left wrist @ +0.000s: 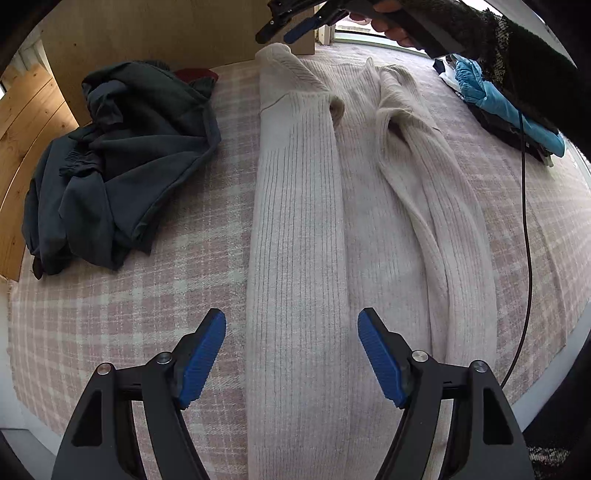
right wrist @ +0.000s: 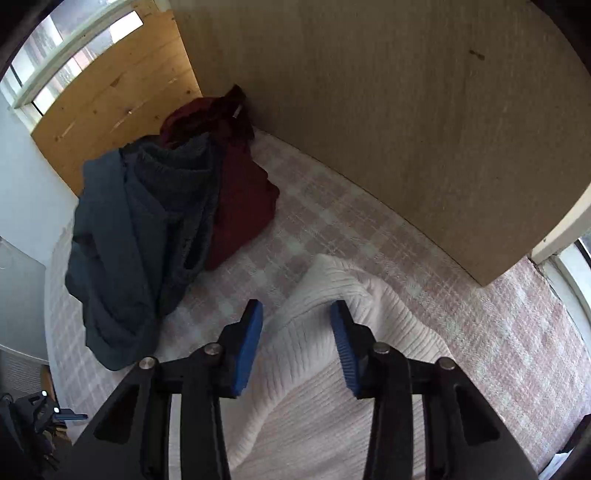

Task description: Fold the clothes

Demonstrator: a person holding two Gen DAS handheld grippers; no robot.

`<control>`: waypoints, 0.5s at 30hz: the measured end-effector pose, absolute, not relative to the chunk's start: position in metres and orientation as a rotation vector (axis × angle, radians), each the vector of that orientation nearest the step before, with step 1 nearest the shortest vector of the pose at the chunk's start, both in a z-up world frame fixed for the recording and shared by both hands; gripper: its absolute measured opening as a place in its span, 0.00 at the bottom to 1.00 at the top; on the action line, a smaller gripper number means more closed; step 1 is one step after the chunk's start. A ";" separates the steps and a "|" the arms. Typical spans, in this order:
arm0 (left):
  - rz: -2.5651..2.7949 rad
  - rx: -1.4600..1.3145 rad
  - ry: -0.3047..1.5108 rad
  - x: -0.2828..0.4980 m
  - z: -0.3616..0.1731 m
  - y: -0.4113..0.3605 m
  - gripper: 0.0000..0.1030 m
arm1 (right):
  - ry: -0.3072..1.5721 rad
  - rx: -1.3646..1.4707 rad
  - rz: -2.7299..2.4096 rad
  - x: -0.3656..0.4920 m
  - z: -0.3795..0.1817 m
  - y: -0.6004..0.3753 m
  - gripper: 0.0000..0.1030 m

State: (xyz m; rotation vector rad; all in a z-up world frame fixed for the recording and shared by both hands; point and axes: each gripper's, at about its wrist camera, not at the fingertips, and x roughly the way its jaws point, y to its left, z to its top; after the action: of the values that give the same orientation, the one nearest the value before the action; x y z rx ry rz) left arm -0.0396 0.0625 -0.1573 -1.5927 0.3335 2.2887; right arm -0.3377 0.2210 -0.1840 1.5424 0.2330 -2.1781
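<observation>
Down the middle of the checked pink blanket (left wrist: 192, 236) lies the cream ribbed sweater (left wrist: 299, 206), stretched lengthwise with its sides folded inward; one sleeve (left wrist: 424, 173) runs along its right part in the left wrist view, and its far end reaches almost to the tall wooden board (right wrist: 388, 110) that stands along the blanket's far edge. The left gripper (left wrist: 291, 354) hangs above the near end of the sweater with its jaws wide apart and nothing between the blue pads. The right gripper (right wrist: 297, 347) hovers over the far end of the sweater, jaws a modest way apart; the fabric shows below the gap but the pads do not press on it. In the left wrist view the same gripper appears at the top, carried by a hand (left wrist: 384, 22) in a dark knitted sleeve (left wrist: 491, 40). Beside the sweater, toward the blanket's left edge, sits a crumpled heap of dark grey clothes (left wrist: 122, 166), apart from the sweater with a strip of bare blanket between them. Behind that heap, in the far left corner against the board, lies a dark red garment (right wrist: 240, 199), touching the grey heap. Near the right edge of the blanket lies a bright blue garment (left wrist: 495, 99) on top of something dark, and a thin black cable (left wrist: 526, 221) hangs down in front of that side.
</observation>
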 end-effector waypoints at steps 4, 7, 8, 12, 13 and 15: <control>2.270 -1.622 0.321 -0.037 -0.171 0.063 0.70 | 0.035 1.589 -2.158 -0.345 -0.183 0.254 0.23; 2.267 -1.637 0.278 -0.033 -0.175 0.056 0.70 | -0.066 1.453 -2.165 -0.325 -0.152 0.265 0.24; 2.272 -1.639 0.262 -0.031 -0.174 0.053 0.70 | -0.086 1.390 -2.166 -0.315 -0.140 0.266 0.24; 2.314 -1.595 0.222 -0.013 -0.156 0.033 0.70 | 0.093 1.490 -2.085 -0.263 -0.160 0.240 0.25; 2.315 -1.593 0.231 -0.009 -0.153 0.028 0.70 | 0.153 1.550 -2.071 -0.253 -0.171 0.237 0.25; 2.308 -1.590 0.259 0.000 -0.148 0.020 0.70 | 0.196 1.613 -2.100 -0.233 -0.179 0.242 0.25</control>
State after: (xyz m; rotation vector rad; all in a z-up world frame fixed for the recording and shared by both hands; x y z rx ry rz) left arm -0.0005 0.0202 -0.1484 -1.5903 0.2593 2.3085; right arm -0.2331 0.2422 -0.1790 1.6132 0.1965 -2.1003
